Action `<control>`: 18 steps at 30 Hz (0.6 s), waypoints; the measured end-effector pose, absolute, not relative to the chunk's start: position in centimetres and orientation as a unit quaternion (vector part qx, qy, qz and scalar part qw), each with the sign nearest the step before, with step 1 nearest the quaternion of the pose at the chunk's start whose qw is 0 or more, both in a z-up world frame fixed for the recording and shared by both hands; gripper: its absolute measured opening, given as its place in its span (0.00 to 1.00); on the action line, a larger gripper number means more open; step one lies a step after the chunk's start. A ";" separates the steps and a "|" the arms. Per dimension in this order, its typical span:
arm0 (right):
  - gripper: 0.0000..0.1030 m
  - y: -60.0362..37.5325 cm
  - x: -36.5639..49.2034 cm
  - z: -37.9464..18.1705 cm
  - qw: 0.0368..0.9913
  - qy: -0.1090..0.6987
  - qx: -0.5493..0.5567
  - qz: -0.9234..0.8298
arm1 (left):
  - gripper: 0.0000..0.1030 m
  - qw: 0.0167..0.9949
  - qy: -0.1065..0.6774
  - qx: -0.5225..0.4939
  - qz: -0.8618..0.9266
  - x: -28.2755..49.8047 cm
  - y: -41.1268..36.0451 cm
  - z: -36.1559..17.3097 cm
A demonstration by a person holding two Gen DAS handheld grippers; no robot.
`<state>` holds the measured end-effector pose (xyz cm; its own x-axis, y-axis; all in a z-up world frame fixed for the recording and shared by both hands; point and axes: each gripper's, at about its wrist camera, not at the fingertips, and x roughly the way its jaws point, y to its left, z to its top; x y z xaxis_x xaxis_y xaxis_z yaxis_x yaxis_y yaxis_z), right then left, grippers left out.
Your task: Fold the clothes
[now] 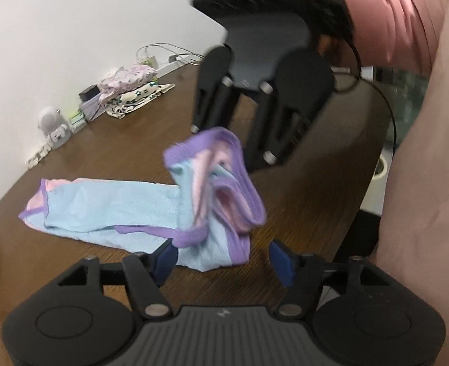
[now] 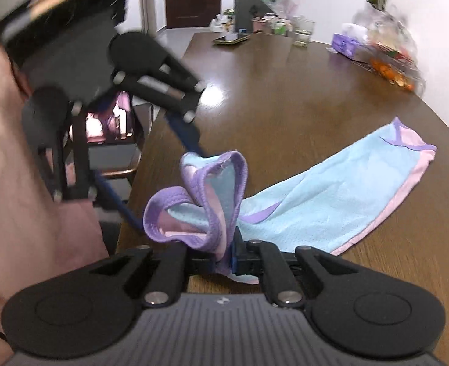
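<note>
Right claw (image 2: 224, 262) pinches garment (image 2: 331, 201); long axis runs toward far right.

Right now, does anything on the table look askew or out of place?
Only the garment being folded: its purple-trimmed end is bunched and twisted, lifted in the shut right hand-held gripper, while the rest lies flat on the table. The left hand-held gripper is open. Nothing spilled or damaged.

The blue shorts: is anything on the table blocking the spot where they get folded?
Nothing visible does. The blue shorts lie on bare wooden table; the stack of folded clothes and the tissue box sit far off near the edges.
</note>
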<state>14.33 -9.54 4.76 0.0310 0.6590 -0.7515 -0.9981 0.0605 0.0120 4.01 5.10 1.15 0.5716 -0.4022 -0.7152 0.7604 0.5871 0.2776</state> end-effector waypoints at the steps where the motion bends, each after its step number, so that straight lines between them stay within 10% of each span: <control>1: 0.08 -9.7 14.6 4.9 0.663 0.310 -0.270 0.625 | 0.63 0.837 0.299 0.304 -0.342 3.7 4.9 0.9; 9: 0.07 -9.3 15.3 5.2 0.668 0.333 -0.253 0.615 | 0.62 0.826 0.259 0.396 -0.307 3.9 3.7 -2.4; 18: 0.08 -8.6 14.2 4.9 0.661 0.326 -0.281 0.615 | 0.39 0.832 0.189 0.428 -0.298 3.3 4.1 -3.1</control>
<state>14.19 -8.63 4.86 0.0300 0.6295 -0.7764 -0.9958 0.0857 0.0310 3.35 4.07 -3.13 0.7515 -0.3334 -0.5693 0.6571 0.4557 0.6005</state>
